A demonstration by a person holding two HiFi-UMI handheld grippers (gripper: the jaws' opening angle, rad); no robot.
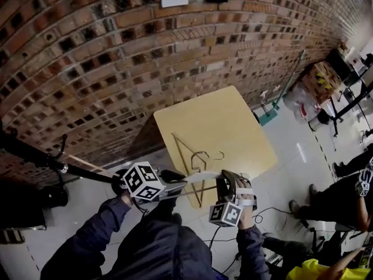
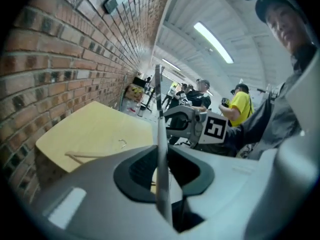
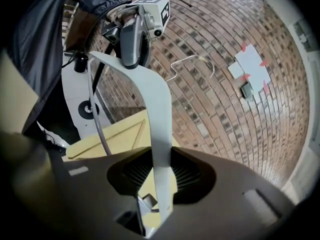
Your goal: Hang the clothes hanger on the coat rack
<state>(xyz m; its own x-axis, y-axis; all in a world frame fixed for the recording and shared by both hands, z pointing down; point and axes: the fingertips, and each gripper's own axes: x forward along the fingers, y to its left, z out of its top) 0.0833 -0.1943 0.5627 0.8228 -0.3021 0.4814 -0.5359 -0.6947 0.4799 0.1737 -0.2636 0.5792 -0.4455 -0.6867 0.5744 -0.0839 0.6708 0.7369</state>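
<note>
Head view: hanger [image 1: 198,178] held level over the table [image 1: 233,127], one end in each gripper. Left gripper [image 1: 175,185] has the left end, right gripper [image 1: 224,184] the right end. A wooden hanger [image 1: 186,156] lies flat on the table below. A black bar [image 1: 35,155] runs along the brick wall [image 1: 116,57] at far left. This is probably the rack, and it is well apart from the held hanger.

Left gripper view: jaws nearly together, pinching the hanger edge-on [image 2: 160,134]. The right gripper [image 2: 192,124] shows at the far end.

Right gripper view: jaws stand wider, set on the broad flat arm of the hanger [image 3: 157,109], and the pads appear to press on it. The wire hook [image 3: 197,61] stands free against the wall, with nothing on it.

Step in hand, as judged: carrying, with the hanger up off the table and not yet hung. The next move calls for swinging it left to the bar, hook leading and upright, lowering the hook over the bar, then freeing both grips.
</note>
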